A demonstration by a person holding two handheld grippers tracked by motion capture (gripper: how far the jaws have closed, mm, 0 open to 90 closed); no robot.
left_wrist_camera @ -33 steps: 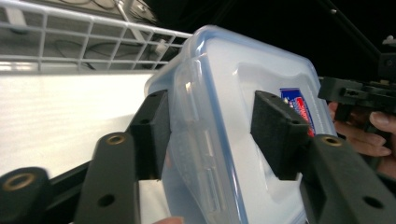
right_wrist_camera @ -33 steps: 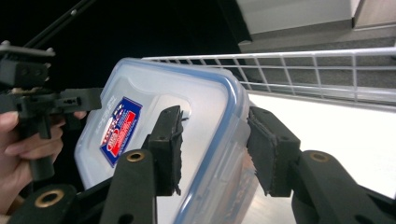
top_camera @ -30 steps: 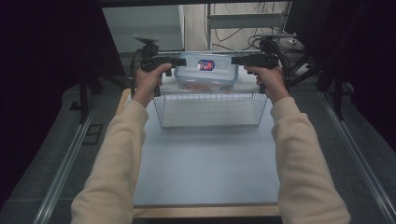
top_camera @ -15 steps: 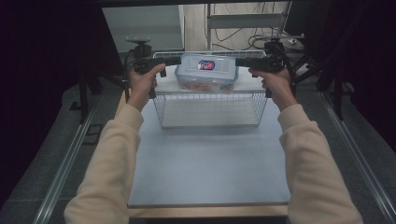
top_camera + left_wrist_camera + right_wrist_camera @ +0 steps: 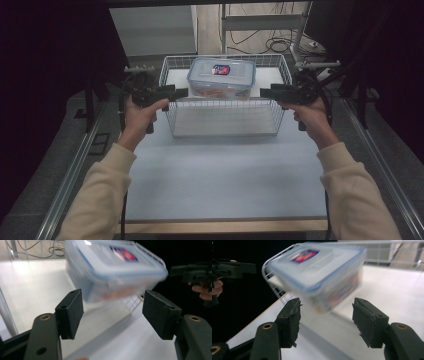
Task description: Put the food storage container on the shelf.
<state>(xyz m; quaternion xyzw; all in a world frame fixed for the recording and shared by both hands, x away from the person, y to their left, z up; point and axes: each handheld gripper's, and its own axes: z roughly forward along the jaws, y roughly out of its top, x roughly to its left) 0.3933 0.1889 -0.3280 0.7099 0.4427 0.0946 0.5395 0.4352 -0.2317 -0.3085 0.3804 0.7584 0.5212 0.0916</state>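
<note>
A clear lidded plastic container (image 5: pixel 221 76) with a red and blue label sits in the back of a wire basket (image 5: pixel 225 119) on the white table. My left gripper (image 5: pixel 182 92) hovers just outside the basket's left wall, open, pointing right at the container. My right gripper (image 5: pixel 264 92) hovers at the basket's right wall, open, pointing left. Both pairs of jaws have just been opening, with nothing between them. In the left gripper view the container (image 5: pixel 117 267) lies blurred beyond the left gripper (image 5: pixel 112 307). In the right gripper view the container (image 5: pixel 319 272) lies beyond the right gripper (image 5: pixel 325 315).
The white table top (image 5: pixel 220 175) stretches bare in front of the basket to a wooden front edge (image 5: pixel 220 226). Metal rails (image 5: pixel 70 180) run along both sides. Cables (image 5: pixel 280 45) lie on the floor behind the table. Dark curtains stand left and right.
Both grippers were at the container's two ends; now each has drawn outward, the left one leftward and the right one rightward, with wider jaws. The container stays in the basket.
</note>
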